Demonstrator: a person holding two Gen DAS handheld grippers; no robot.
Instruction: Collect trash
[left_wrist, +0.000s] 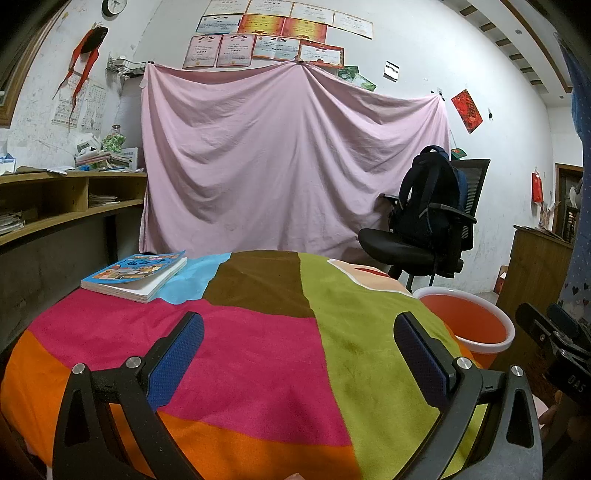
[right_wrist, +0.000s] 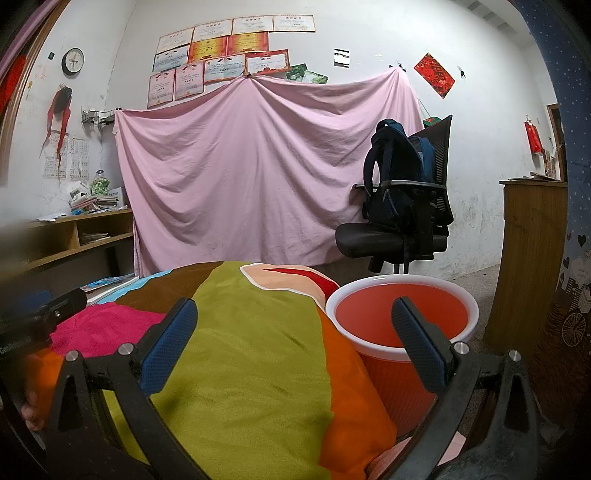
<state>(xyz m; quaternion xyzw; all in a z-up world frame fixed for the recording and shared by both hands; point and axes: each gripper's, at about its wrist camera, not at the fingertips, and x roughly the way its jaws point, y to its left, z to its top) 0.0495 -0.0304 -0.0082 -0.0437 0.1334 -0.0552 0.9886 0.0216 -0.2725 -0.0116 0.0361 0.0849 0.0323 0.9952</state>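
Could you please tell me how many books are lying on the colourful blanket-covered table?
1: a thick blue-covered paperback book at the far left corner of the striped fleece blanket. Others may be hidden beyond the blanket's edges.

Your left gripper (left_wrist: 299, 363) and right gripper (right_wrist: 295, 349) look alike: black triangular frames with silver screws, and blue textured pads (left_wrist: 177, 363) lining their fingers.

bucket (right_wrist: 400, 314) base hidden, wall certificates (right_wrist: 221, 55) – unreadable
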